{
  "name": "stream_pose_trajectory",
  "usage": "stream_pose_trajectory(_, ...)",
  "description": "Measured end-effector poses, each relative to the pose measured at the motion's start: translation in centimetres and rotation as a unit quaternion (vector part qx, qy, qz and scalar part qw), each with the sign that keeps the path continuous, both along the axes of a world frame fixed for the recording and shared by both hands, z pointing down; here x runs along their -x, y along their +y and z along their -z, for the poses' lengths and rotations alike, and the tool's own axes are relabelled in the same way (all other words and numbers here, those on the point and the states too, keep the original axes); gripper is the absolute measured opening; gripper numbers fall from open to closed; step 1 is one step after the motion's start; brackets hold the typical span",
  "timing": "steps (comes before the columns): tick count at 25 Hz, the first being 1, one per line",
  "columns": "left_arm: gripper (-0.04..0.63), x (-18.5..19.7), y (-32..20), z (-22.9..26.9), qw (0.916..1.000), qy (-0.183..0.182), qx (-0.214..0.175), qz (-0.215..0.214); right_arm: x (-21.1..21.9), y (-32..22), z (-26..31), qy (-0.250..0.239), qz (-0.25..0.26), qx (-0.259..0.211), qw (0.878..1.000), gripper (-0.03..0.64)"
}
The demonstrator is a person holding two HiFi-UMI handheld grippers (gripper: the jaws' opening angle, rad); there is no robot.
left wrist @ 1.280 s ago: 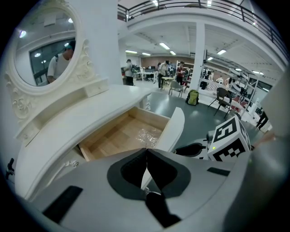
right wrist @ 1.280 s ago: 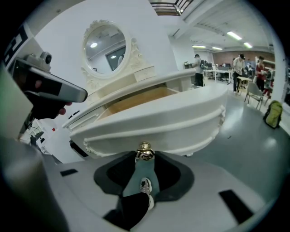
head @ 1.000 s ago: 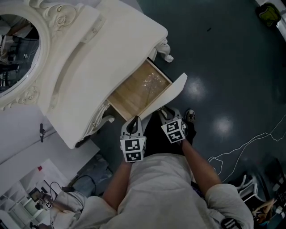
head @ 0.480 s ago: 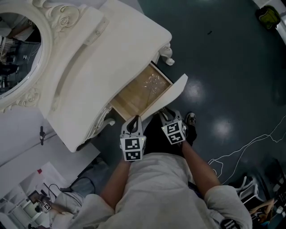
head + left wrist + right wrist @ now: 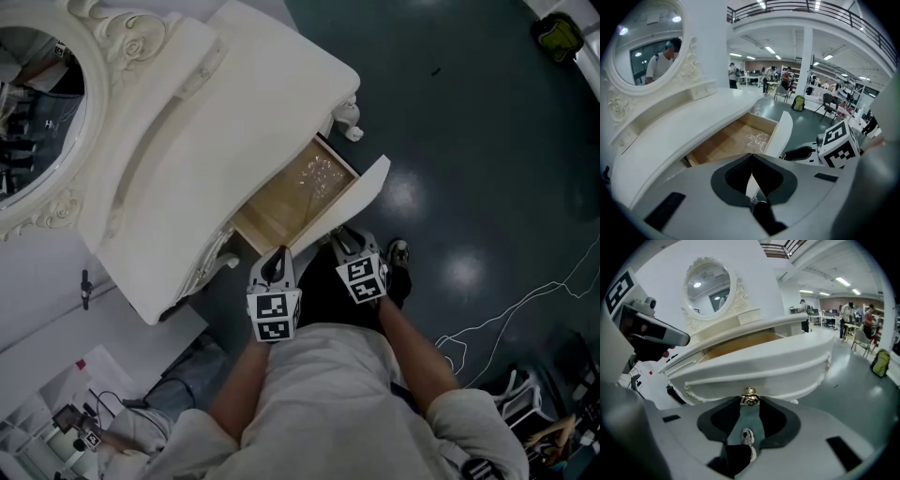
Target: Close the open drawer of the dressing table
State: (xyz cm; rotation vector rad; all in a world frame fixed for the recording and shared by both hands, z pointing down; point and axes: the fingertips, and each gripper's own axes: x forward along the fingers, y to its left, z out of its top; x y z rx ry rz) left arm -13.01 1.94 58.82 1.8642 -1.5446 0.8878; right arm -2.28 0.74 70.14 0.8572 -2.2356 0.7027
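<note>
My right claw (image 5: 750, 403) pinches the gold knob (image 5: 749, 396) on the front of the drawer (image 5: 296, 193). The drawer is open and sticks out of the white dressing table (image 5: 234, 122), right in front of my 2 claws. My left claw (image 5: 751, 155) is squeezed closed on nothing, near the drawer front.

The left gripper (image 5: 751, 157) has its dark fingers (image 5: 735, 177) closed tip to tip, with nothing between them. Past them stands the white dressing desk (image 5: 689, 115) with its curved top, and under that top the pale wooden drawer (image 5: 733, 139) is pulled out, its white curved front (image 5: 780, 133) standing away from the desk. An oval mirror in a carved white frame (image 5: 644, 44) rises at the upper left. The right gripper (image 5: 791, 153), with its black-and-white marker cube, is close to the drawer front's outer side.
</note>
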Motion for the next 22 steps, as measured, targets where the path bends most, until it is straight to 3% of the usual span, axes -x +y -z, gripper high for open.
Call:
stream_pose_trajectory(15,0.008,0.38,-0.94,-0.05,1.0,0.007,-0.002,0.005,0.39,-0.43,0.06,0.01,0.009,-0.001,1.0,0.138)
stream_pose_trajectory(22,0.008,0.78,-0.85,0.18,0.9996,0.011,-0.002,0.027,0.55,-0.97,0.01,0.014,0.015,-0.005,1.0,0.138)
